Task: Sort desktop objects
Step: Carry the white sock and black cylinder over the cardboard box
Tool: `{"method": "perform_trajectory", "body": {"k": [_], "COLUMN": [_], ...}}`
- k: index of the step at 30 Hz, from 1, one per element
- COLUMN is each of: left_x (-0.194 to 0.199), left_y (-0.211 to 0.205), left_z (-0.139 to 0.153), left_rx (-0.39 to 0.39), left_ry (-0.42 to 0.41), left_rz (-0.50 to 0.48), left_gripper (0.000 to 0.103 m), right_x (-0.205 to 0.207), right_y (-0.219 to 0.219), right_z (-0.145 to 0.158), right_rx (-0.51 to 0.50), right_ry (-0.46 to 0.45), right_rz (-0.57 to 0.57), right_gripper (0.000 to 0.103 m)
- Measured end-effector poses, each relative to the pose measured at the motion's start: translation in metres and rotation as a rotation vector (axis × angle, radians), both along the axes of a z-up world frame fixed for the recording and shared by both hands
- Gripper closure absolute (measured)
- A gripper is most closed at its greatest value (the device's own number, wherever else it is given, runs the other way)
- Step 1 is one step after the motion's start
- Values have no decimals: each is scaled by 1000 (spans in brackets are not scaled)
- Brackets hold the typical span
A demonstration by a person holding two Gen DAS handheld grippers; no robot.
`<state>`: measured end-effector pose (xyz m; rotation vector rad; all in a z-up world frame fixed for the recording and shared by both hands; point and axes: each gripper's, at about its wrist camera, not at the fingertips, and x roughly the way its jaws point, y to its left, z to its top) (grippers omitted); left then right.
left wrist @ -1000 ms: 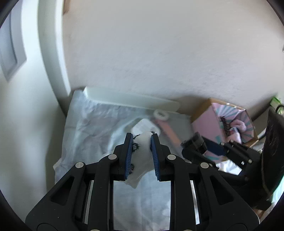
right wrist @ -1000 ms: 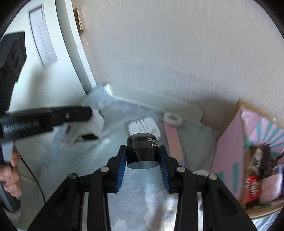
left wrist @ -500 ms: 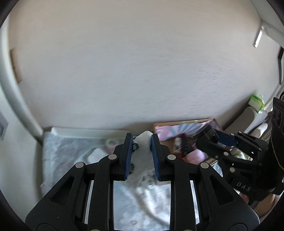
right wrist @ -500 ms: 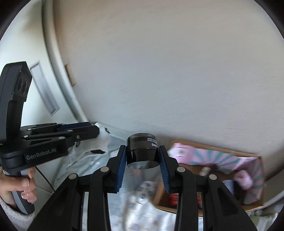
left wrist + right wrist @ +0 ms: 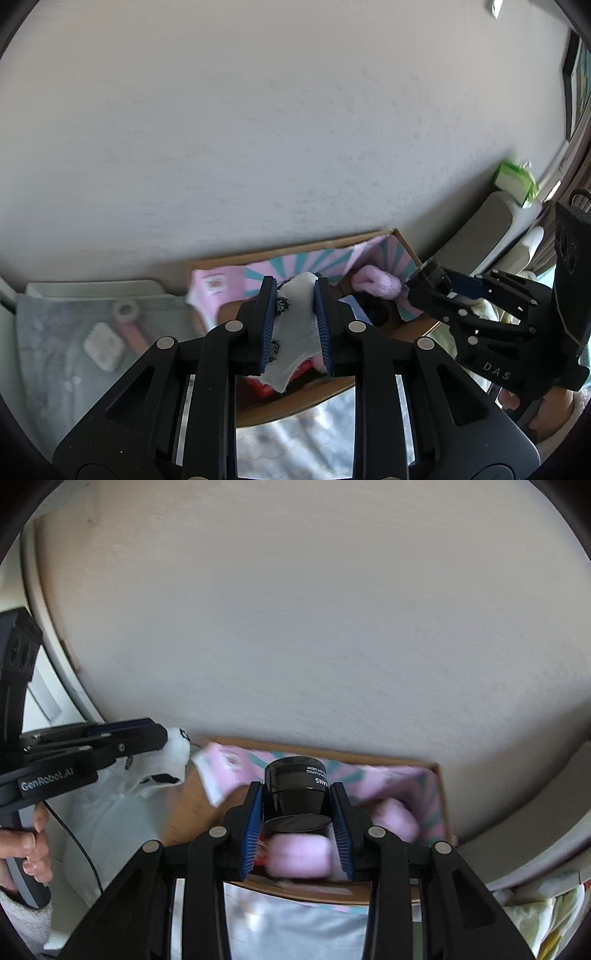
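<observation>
Our left gripper (image 5: 294, 325) is pinched tight on a white plush cloth with black tufts (image 5: 295, 328), its blue pads (image 5: 267, 325) pressing the fabric flat so it hangs without slipping. Our right gripper (image 5: 295, 823) clamps a black jar (image 5: 295, 794) at a narrow gap, pads on opposite sides of the round wall, which keeps the jar upright and steady.

Both loads sit over the cardboard box (image 5: 441, 797) lined in pink-and-teal paper, which stands against the far wall; we judge it to be the bin for these things, so we carry them there together. Pink fluffy items (image 5: 299, 853) already lie inside, directly below the jar.

To the left on the pale cloth, well apart from the box, remain a small white case (image 5: 103, 349) and a tape roll (image 5: 125, 310).

Both grippers tilt downward and forward. In the right view a hand (image 5: 31, 853) grips the left tool's handle.
</observation>
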<state>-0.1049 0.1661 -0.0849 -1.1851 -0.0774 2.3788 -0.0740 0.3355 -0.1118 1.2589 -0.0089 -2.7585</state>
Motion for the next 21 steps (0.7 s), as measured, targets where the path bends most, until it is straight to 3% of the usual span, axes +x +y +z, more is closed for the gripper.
{"method": "perform_trajectory", "body": {"k": [9,19,21], "left_x": [-9,-18,-22], "left_y": [52,75,77], "left_z": [-43,-65,-67], "left_rx": [-33,-69,-75], "left_ry": [-76,-114,-142], "left_rz": [-40,-66,-59], "left_gripper": [84,84,76], "right_x": [-11,-27,-29], "right_y": [46,79,78], "right_z": [-53,-78,-80], "right_rx": [-38,-66,-67], "right_ry": [-102,-154,-174], "right_rz": [-21,-26,-11], "right_gripper": [70,70,70]}}
